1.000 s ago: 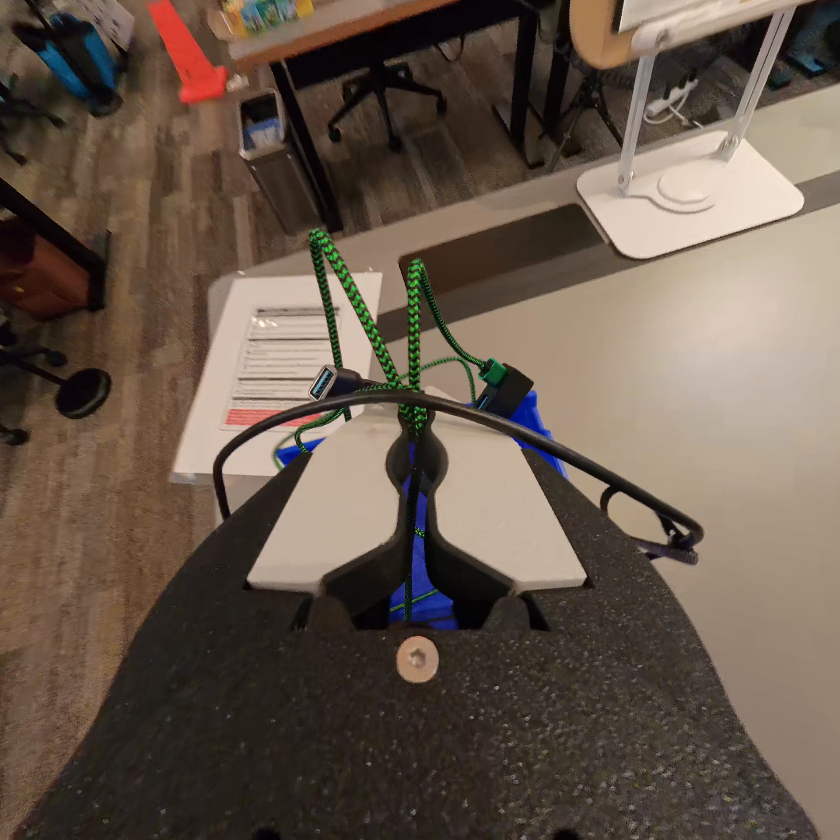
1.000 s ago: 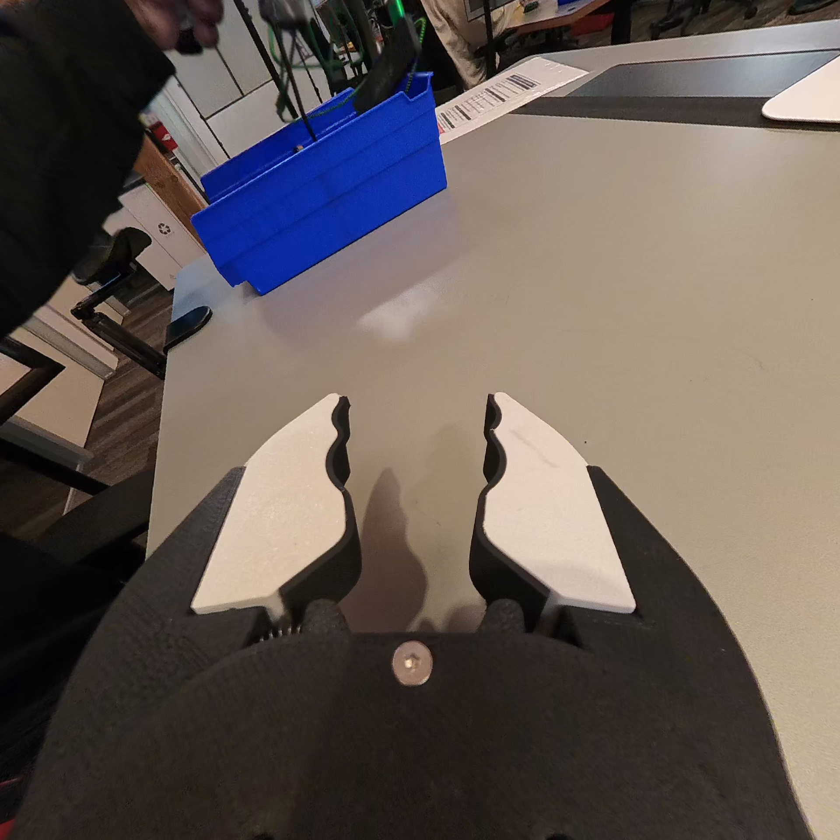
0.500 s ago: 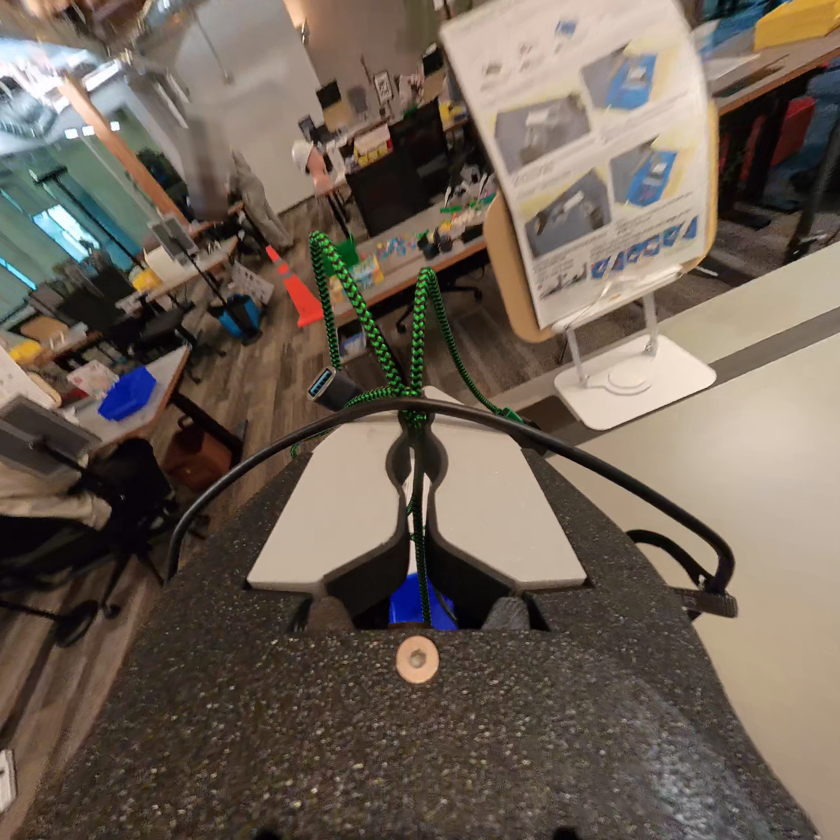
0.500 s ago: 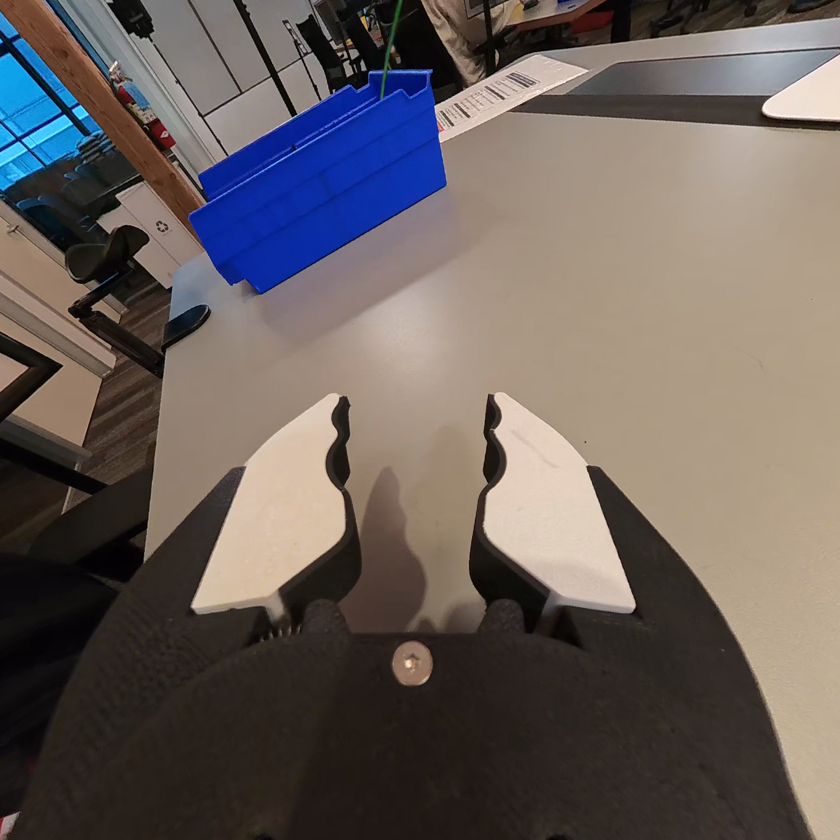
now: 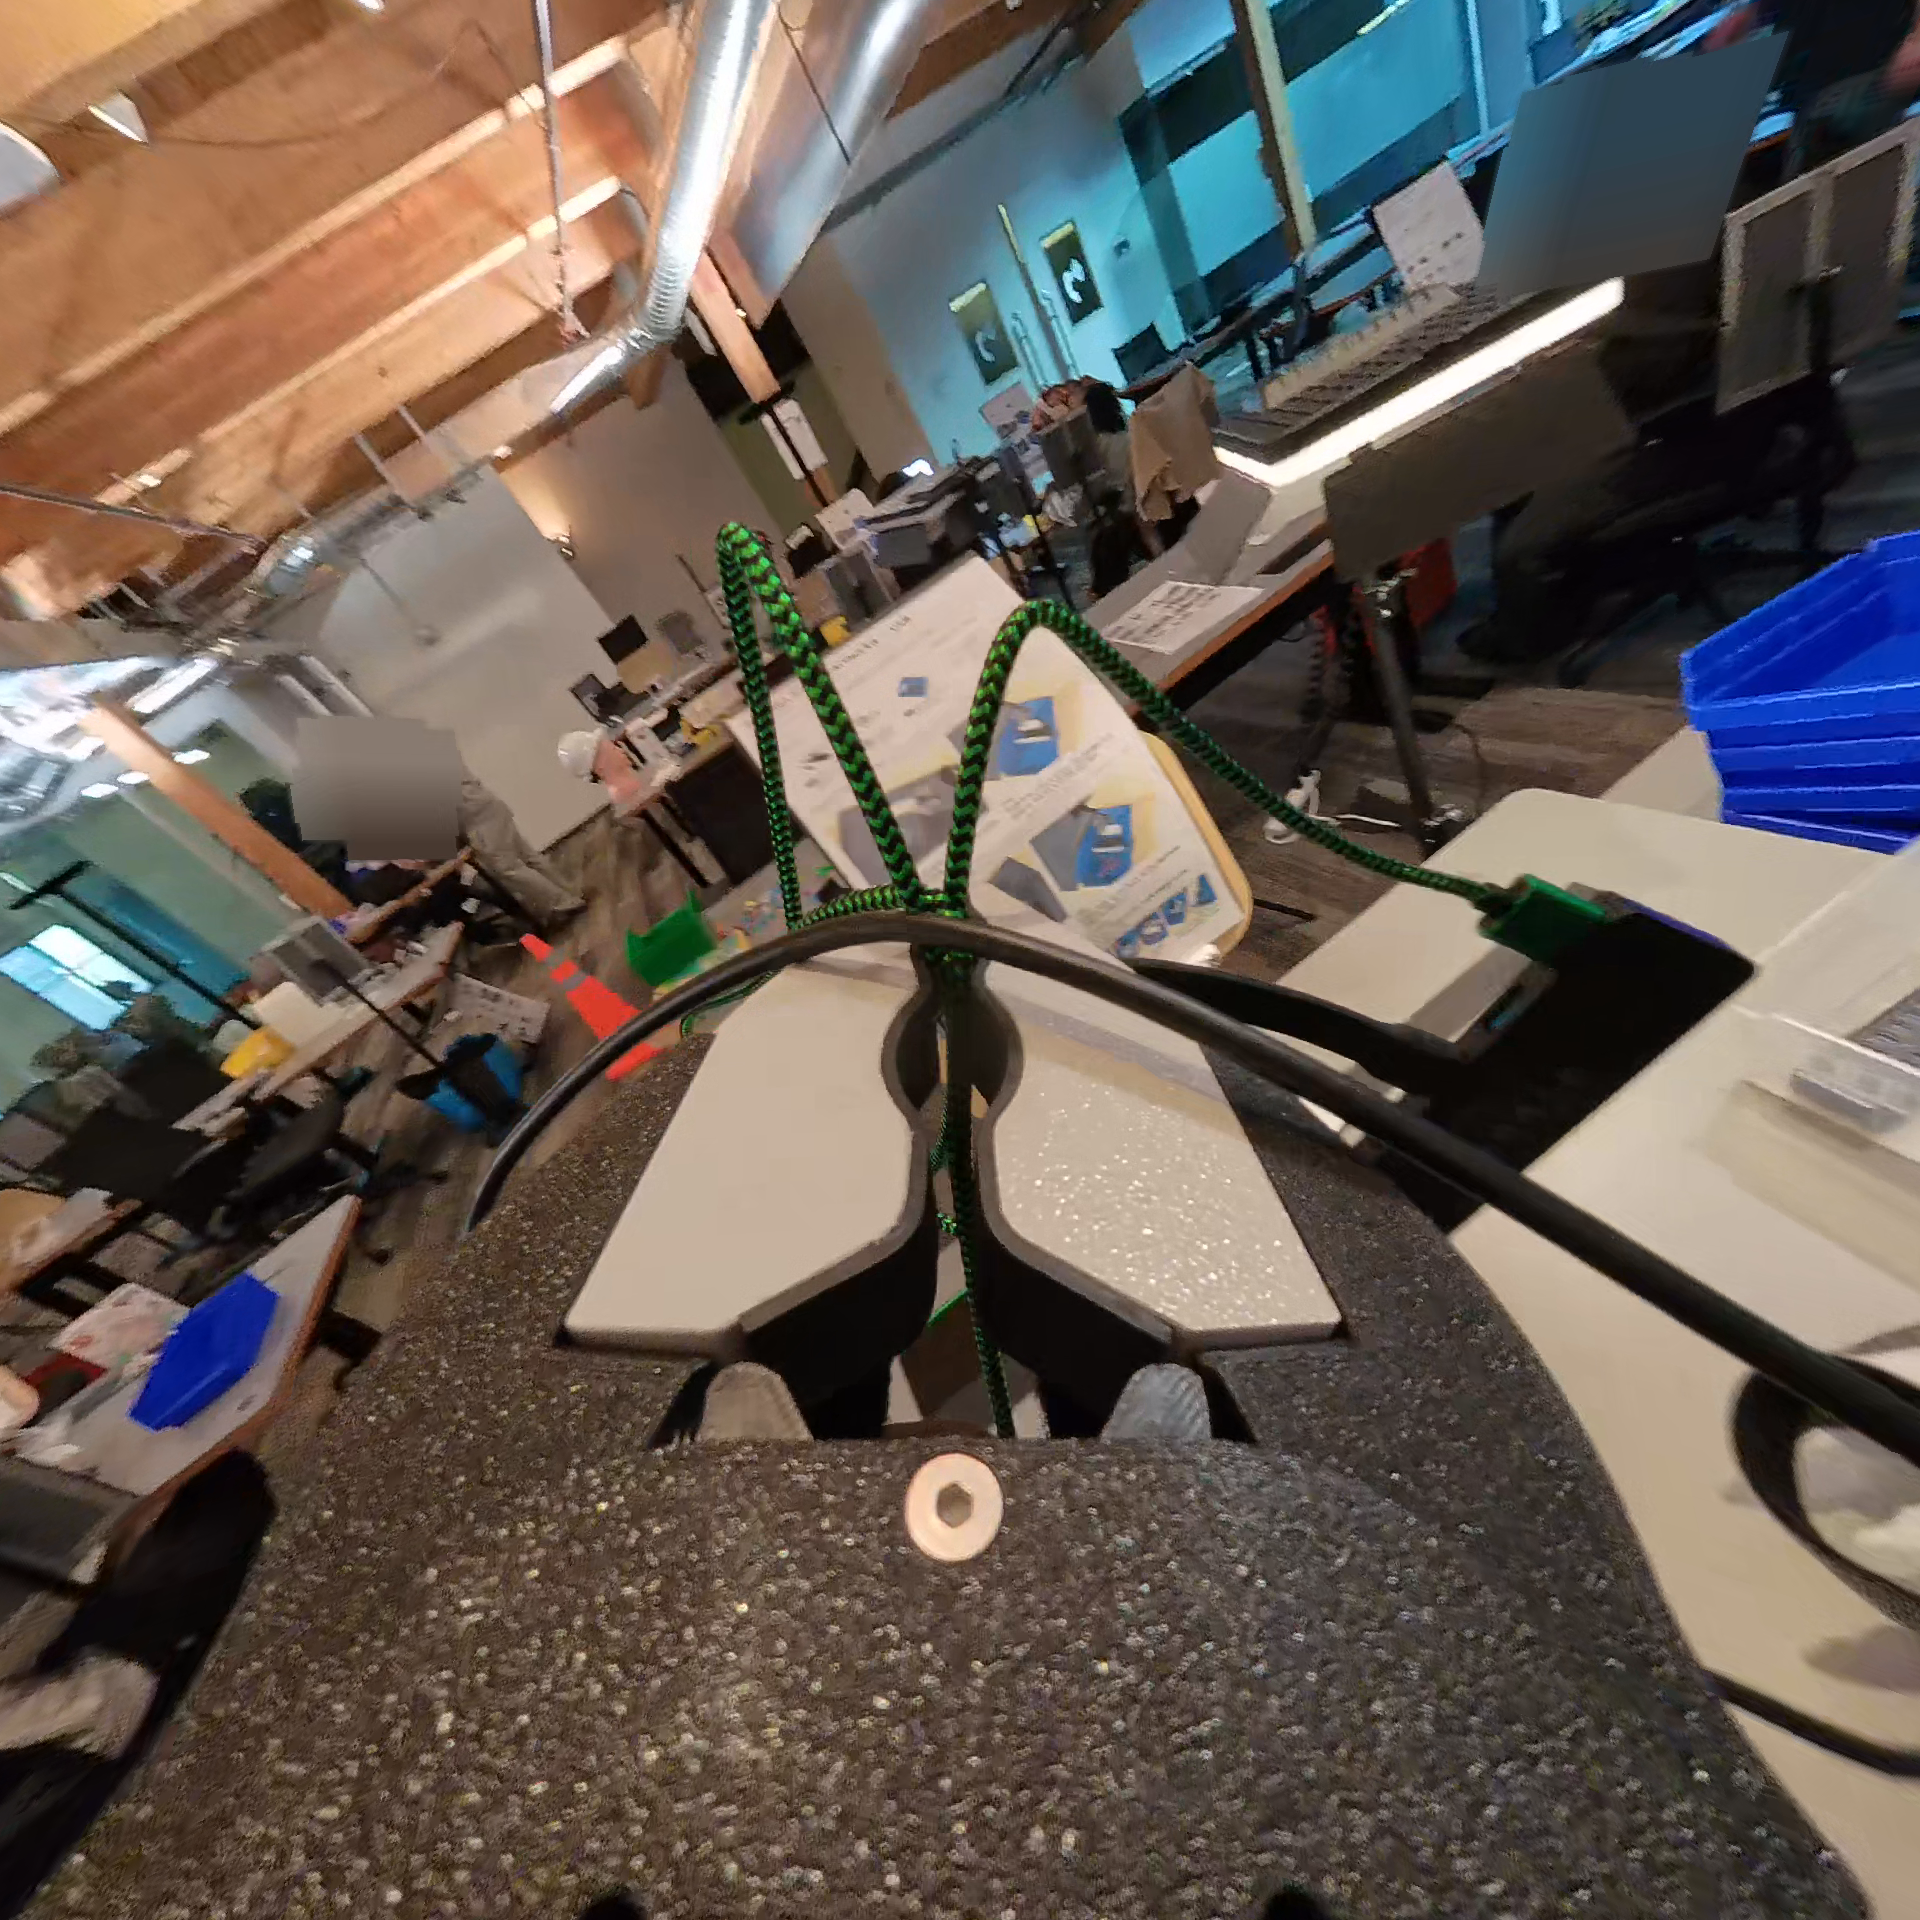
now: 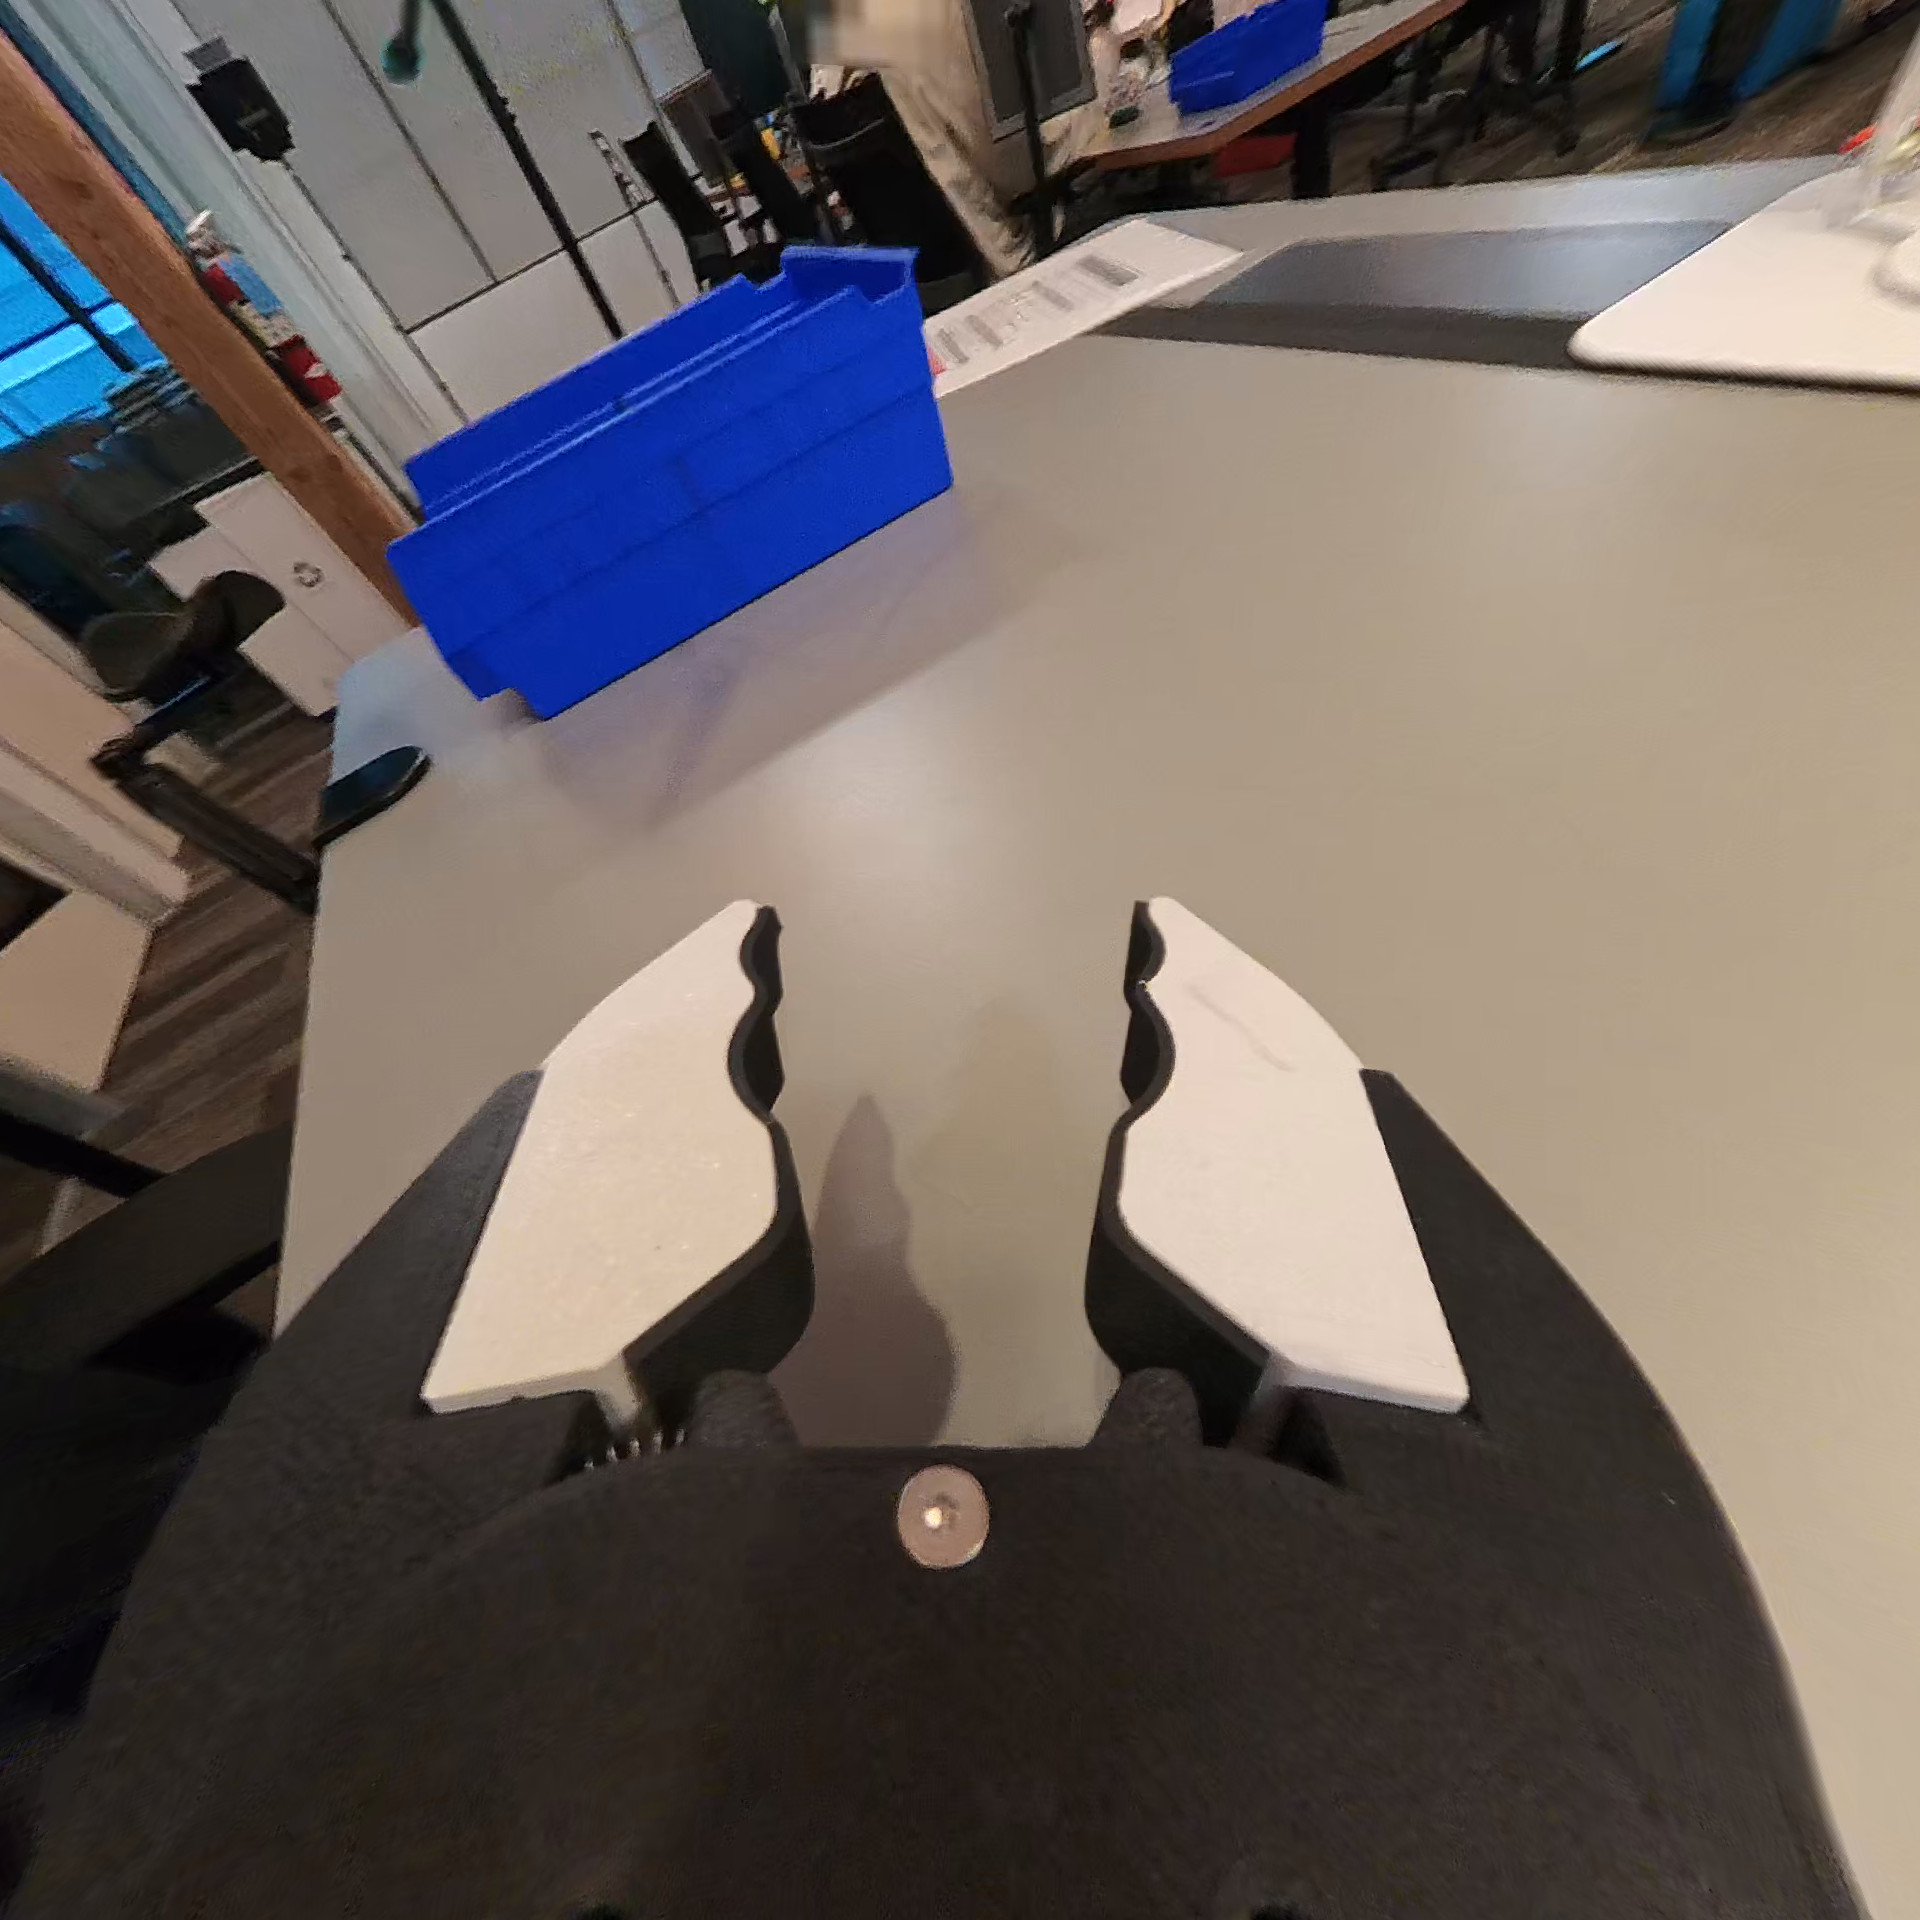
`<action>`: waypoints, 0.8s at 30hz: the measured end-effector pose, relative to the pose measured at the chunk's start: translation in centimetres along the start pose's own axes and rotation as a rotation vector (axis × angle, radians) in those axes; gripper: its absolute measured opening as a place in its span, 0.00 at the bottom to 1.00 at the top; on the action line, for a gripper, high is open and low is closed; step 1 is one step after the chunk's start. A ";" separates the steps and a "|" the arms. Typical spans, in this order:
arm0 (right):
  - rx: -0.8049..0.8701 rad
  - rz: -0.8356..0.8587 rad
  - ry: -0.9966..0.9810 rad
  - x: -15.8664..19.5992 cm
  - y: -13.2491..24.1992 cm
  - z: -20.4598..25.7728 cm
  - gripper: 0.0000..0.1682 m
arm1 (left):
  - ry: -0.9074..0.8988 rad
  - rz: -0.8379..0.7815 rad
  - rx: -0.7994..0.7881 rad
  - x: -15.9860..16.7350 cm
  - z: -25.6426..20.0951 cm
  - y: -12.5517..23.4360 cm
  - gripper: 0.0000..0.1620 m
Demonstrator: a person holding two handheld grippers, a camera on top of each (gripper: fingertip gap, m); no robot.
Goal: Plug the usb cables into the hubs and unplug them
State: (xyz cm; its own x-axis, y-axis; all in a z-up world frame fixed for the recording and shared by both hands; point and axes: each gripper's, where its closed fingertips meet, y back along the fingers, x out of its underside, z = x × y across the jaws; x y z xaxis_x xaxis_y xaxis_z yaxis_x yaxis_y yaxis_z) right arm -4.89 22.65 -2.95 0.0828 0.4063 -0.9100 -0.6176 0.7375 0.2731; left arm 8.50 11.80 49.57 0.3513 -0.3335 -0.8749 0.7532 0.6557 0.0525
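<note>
the left hand-held gripper (image 5: 951, 997) is pinched shut on a green-and-black braided usb cable (image 5: 971, 790), which runs up through the narrow slot between its grey fingers (image 5: 790, 1143) and rises past the tips in two tall loops. a smooth black cable (image 5: 1226, 1049) is caught with it at the tips and arcs across both fingers, down to the left on one side and out to the lower right on the other, where it curls into a loop over the pale worktop (image 5: 1621, 1299). from the right braided loop the cable trails out to a green plug (image 5: 1548, 914) seated in the end of a dark usb hub (image 5: 1538, 1013), which hangs in the air to the right of the gripper, above the worktop. farther right a stack of blue bins (image 5: 1818, 707) sits at the frame edge. behind the loops stands a printed instruction sheet (image 5: 1049, 800) on a board, and beyond it an open workshop, blurred.

the right hand-held gripper (image 6: 954, 940) is spread wide with nothing between its white fingers (image 6: 644, 1153), held low over the bare grey worktop (image 6: 1351, 727), its shadow falling between them. well ahead and to the left, near the worktop's edge, sits a blue plastic bin (image 6: 675, 488); just past it lies a printed paper sheet (image 6: 1070, 301), and beside that a dark strip (image 6: 1455, 291) runs across the worktop toward a white stand base (image 6: 1766, 312) at the far right.
</note>
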 end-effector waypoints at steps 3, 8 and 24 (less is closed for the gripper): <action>0.045 -0.135 -0.008 -2.0 2.3 -0.7 0.39 | 0.057 0.044 0.090 2.8 -2.9 -2.2 0.00; 0.078 -0.266 -0.034 -2.6 5.8 -0.9 0.44 | 0.145 0.174 0.259 11.4 -9.6 -5.7 0.00; 0.117 -0.050 -0.081 -1.1 3.0 -2.2 0.45 | 0.376 0.337 0.638 30.3 -25.1 -10.0 0.00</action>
State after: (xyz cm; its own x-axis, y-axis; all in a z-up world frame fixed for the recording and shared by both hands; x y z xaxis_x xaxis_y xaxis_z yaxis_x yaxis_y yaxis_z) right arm -8.58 23.23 -1.86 0.1765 0.4062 -0.8966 -0.5162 0.8138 0.2671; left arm -2.31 12.15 10.50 0.4909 0.1369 -0.8604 0.8522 0.1298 0.5069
